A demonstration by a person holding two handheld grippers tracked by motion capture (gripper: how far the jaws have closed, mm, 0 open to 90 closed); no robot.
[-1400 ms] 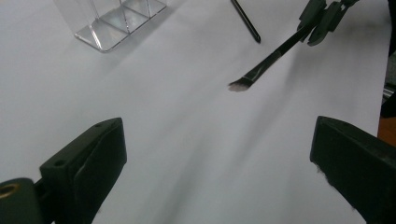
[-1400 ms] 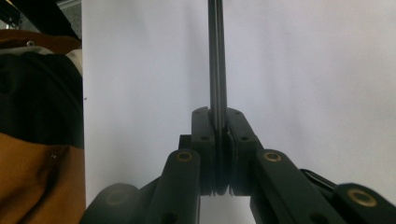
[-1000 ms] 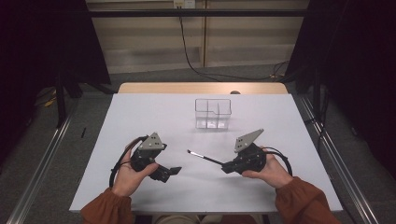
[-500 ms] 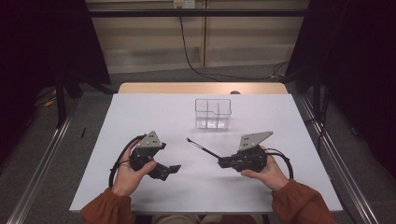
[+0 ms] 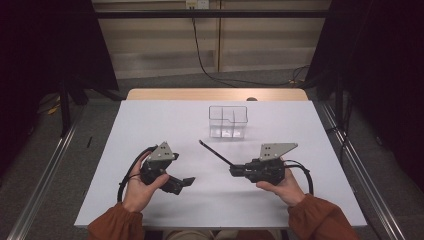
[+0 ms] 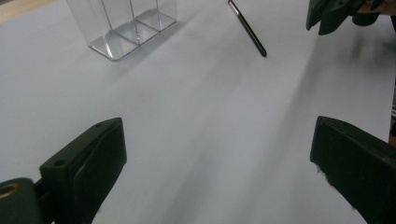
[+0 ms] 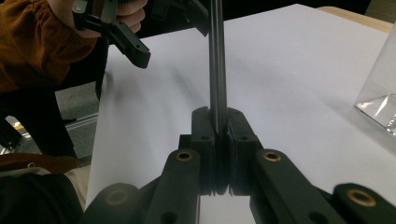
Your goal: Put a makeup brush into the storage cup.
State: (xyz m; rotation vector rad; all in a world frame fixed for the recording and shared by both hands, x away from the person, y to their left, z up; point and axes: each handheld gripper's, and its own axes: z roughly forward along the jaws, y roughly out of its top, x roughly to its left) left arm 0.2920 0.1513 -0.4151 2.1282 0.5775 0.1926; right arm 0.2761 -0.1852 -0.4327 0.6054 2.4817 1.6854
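A thin black pen (image 5: 216, 154) is clamped by its end in my right gripper (image 5: 235, 171), whose jaws are shut on it. It slants away to the back left, just above the white table. In the right gripper view the pen (image 7: 217, 56) rises straight up from between the right gripper (image 7: 218, 123) pads. My left gripper (image 5: 179, 184) rests low at the front left, open, with nothing between its jaws. The left gripper view shows its own left gripper (image 6: 219, 154) spread wide over bare table, the pen (image 6: 247, 29) farther off. A clear compartment box (image 5: 228, 120) stands at the back middle.
The white table (image 5: 150, 125) has bare room on all sides of the box. A wooden strip (image 5: 215, 94) runs along its far edge. The clear box (image 6: 121, 23) sits ahead of the left gripper, and at the right edge the clear box (image 7: 380, 88) shows in the right gripper view.
The right gripper has turned, so the pen's free tip has swung from pointing left toward the back of the table. The left gripper has stayed put.
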